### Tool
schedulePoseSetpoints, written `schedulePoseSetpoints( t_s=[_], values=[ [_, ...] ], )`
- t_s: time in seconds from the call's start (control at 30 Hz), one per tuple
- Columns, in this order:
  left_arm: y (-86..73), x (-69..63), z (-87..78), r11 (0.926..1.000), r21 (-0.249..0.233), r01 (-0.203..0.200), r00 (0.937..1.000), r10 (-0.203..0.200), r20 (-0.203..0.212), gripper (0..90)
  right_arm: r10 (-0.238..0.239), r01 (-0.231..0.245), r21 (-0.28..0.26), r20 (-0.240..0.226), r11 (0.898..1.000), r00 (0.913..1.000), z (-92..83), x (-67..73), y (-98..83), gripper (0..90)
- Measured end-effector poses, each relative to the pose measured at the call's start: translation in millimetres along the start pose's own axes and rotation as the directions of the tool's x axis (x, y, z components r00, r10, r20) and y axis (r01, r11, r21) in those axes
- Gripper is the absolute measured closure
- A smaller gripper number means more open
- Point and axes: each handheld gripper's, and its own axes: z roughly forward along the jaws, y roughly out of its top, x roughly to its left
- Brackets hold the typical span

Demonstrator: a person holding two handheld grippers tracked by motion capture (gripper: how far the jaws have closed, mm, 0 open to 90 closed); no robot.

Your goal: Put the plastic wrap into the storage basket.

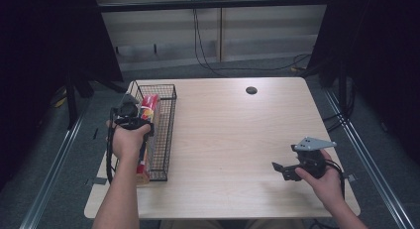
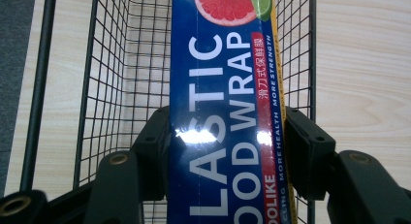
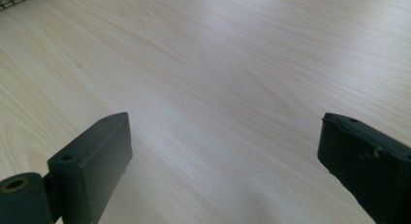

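Left hand-held gripper (image 2: 228, 151) clamps plastic wrap box (image 2: 223, 112) over wire basket (image 2: 111, 78); right hand-held gripper (image 3: 232, 170) wide open, empty, low over table (image 3: 232, 69).

Wrap box (image 2: 220, 117) in basket (image 1: 166, 135) at table's (image 1: 233, 140) left edge

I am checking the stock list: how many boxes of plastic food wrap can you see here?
1. The plastic food wrap box is clamped in the left gripper over the wire basket at the table's left edge. The hand may hide others.
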Motion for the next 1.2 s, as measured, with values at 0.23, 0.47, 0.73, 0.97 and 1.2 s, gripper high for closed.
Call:
schedulePoseSetpoints(
  t_s=[0.23, 0.47, 0.73, 0.97, 1.2],
  values=[
    [-1.4, -0.5, 7.6, 0.9999, 0.013, 0.001, 1.0, -0.001, -0.002, 43.9, -0.001, 0.001, 0.004, 0.001, 1.0, 1.0, 0.5, 0.2, 0.0, 5.2],
    [-1.6, 0.8, 12.1, 0.9996, 0.029, 0.0, 1.0, 0.0, -0.002, 43.9, -0.002, 0.002, 0.003, 0.001, 1.0, 1.0, 0.3, -0.2, 0.0, 5.2],
    [-0.5, -0.3, 14.9, 0.9992, 0.038, -0.011, 0.9999, 0.011, -0.008, 43.7, -0.002, 0.002, 0.005, 0.001, 1.0, 1.0, 0.4, 0.1, 0.1, 5.2],
    [-2.1, -0.3, 16.5, 0.9994, 0.035, 0.004, 1.0, -0.004, 0.002, 43.6, -0.002, 0.002, 0.008, -0.003, 1.0, 1.0, 1.3, 0.8, 0.1, 5.3],
    [-3.3, 2.0, 17.5, 0.9991, 0.042, 0.001, 1.0, -0.001, 0.002, 43.6, -0.006, 0.007, 0.003, -0.006, 1.0, 1.0, 3.0, 2.0, 0.8, 5.3]
  ],
)
